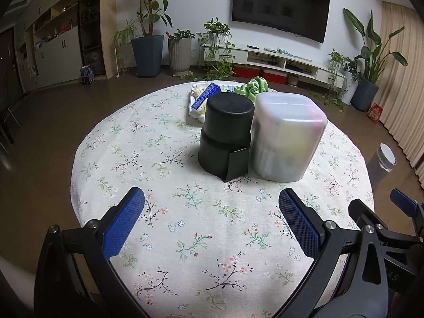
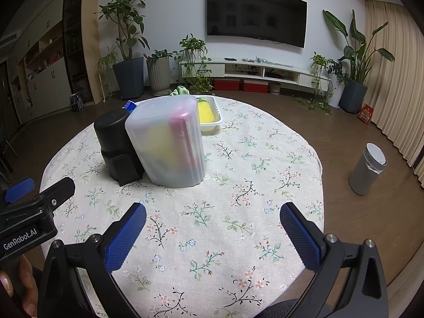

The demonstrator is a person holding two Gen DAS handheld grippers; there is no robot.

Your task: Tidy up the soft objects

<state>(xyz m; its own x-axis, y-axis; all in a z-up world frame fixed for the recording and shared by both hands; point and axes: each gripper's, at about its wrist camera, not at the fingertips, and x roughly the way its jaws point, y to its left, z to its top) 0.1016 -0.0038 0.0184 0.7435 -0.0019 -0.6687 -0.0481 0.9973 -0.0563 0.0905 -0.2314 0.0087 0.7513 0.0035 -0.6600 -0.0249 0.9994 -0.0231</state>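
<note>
Nothing is grasped yet: left gripper (image 1: 211, 206) and right gripper (image 2: 212, 220) hover wide open, empty; next reach toward twelve o'clock, past the frosted container (image 1: 287, 135), for the green cloth (image 1: 253, 85)

I'm in a home living room. At 12 o'clock a dark flat television (image 2: 256, 16) hangs on the white wall above a low white media console (image 2: 265, 71) with red boxes (image 2: 241, 84) tucked under it. Potted plants (image 2: 127, 53) line the wall from 10 to 2 o'clock. Built-in cupboards and shelves (image 1: 53, 39) fill 9 o'clock, beige curtains (image 2: 392, 79) hang at 3 o'clock, and the floor is brown wood. I work at a round table under a floral tablecloth (image 2: 225, 185)
</note>
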